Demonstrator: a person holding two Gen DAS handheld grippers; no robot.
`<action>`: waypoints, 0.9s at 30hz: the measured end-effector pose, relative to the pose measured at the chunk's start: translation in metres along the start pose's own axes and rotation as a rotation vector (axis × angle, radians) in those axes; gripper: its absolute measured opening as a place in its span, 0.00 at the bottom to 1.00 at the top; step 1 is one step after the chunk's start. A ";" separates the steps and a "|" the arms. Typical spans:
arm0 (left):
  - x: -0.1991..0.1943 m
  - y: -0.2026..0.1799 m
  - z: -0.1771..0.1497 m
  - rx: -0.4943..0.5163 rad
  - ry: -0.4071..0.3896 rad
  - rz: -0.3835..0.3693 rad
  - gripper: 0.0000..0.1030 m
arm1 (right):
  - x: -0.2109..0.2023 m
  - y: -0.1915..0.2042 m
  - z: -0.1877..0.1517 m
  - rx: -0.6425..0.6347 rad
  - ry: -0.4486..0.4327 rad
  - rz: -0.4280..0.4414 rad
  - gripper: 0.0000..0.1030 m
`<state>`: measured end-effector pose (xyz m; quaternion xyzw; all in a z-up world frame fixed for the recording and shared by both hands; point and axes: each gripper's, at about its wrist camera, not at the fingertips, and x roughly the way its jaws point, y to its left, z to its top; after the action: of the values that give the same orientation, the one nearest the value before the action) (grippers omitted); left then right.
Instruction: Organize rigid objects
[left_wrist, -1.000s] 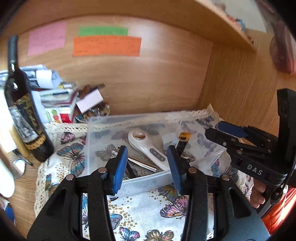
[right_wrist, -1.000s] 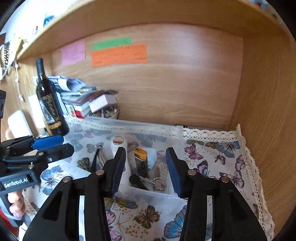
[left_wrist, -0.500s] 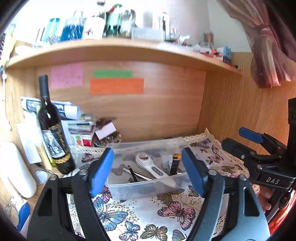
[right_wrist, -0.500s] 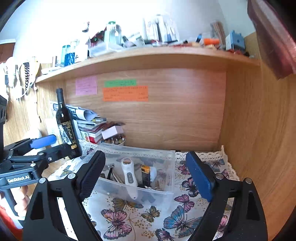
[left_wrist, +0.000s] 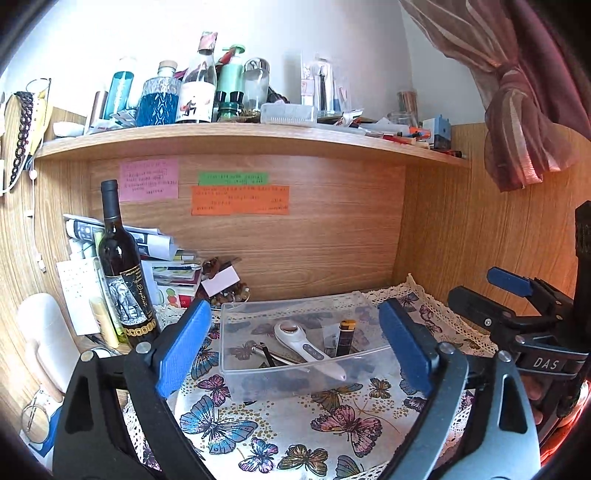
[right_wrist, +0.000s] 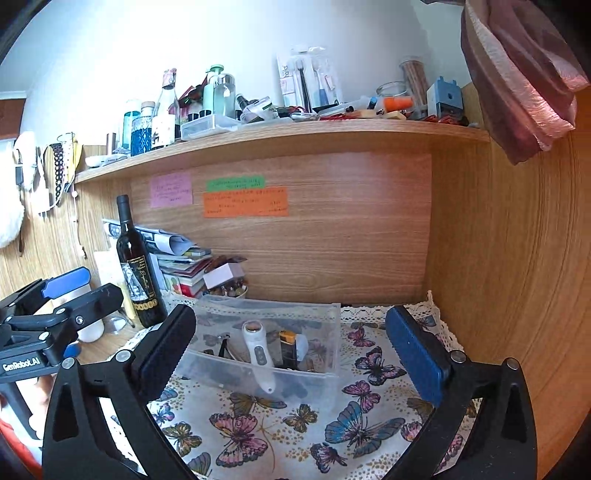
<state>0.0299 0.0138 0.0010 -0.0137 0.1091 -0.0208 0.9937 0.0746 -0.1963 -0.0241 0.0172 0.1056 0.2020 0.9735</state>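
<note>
Evidently both grippers hang back from the clear rectangular plastic box (left_wrist: 295, 350), which sits on the butterfly-printed white cloth with a lace edge (left_wrist: 280, 432) under the wooden shelf (left_wrist: 236, 138). The left gripper (left_wrist: 295, 343) has its 2 blue-padded jaws spread wide apart with nothing between them; from its camera the box lies straight ahead and lower, framed between the pads. The right gripper (right_wrist: 291, 350) is likewise wide apart and empty, and the box lies ahead of it but a little to its left.

Inside the box lie the rigid things: a white handheld device with a round head (left_wrist: 306, 345), a dark lighter with an orange top (left_wrist: 345, 334) leaning upright against the right part of the box, and thin metal tools (left_wrist: 269, 352) at the left. The white device is the clearest target. Its long axis runs diagonally, round head toward the back wall and narrow tail at the near wall, resting on the rim or just inside it; I cannot tell which.

That diagonal is what a pick would turn on: jaws would need to close across the handle, not along it. Judging by the views, the left gripper looks better lined up, the device sitting midway between its pads.

A dark wine bottle with a gold label (left_wrist: 123, 273) stands well apart at the left.
</note>
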 end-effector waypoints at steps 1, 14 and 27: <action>-0.001 0.000 0.000 0.001 -0.002 0.000 0.91 | -0.001 0.000 0.000 0.000 -0.002 -0.001 1.00; -0.006 -0.002 0.000 -0.006 -0.010 0.004 0.92 | -0.006 0.000 0.000 0.007 -0.014 -0.003 1.00; -0.006 -0.002 0.000 -0.006 -0.013 0.005 0.93 | -0.005 0.001 0.000 0.015 -0.007 -0.007 1.00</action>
<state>0.0235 0.0119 0.0021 -0.0165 0.1027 -0.0179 0.9944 0.0698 -0.1976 -0.0229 0.0249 0.1039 0.1979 0.9744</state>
